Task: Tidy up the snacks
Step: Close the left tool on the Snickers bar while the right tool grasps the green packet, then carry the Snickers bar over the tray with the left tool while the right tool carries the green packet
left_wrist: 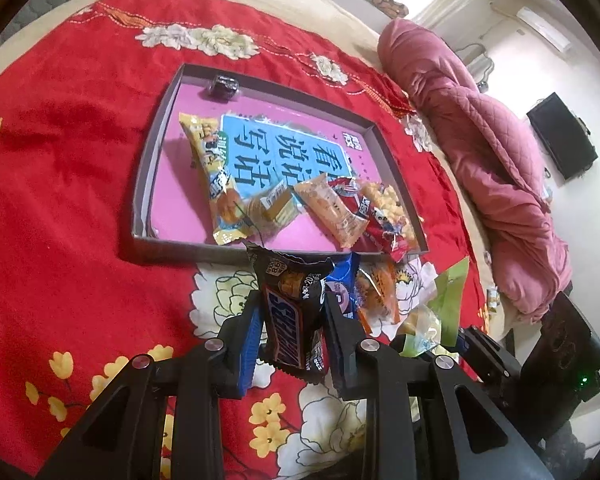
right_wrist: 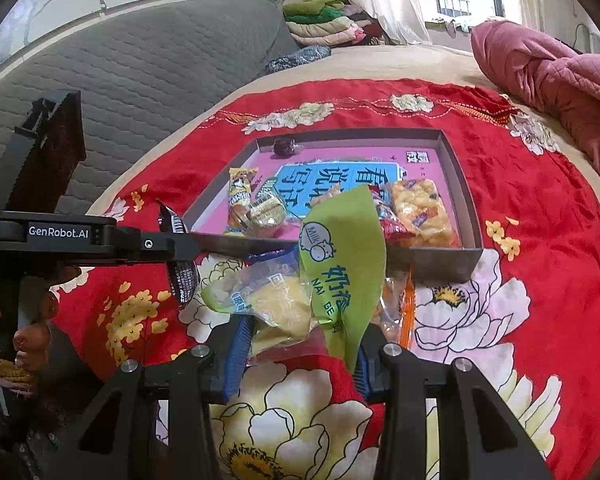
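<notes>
While the left tongs (left_wrist: 290,332) pinch the Snickers (left_wrist: 290,312) and the right tongs (right_wrist: 300,352) clamp the green pack (right_wrist: 340,264) above the bed (left_wrist: 60,160), either crinkly wrapper could slip short of the box (left_wrist: 140,184) ahead.

dark snickers bar (left_wrist: 296,320) upright, green milk-cake packet (right_wrist: 340,264) tilted.

A blue foil packet (left_wrist: 346,280) and an orange clear-wrapped snack (left_wrist: 380,296) by the cardboard tray's (left_wrist: 140,184) near edge lie partly hidden.
</notes>
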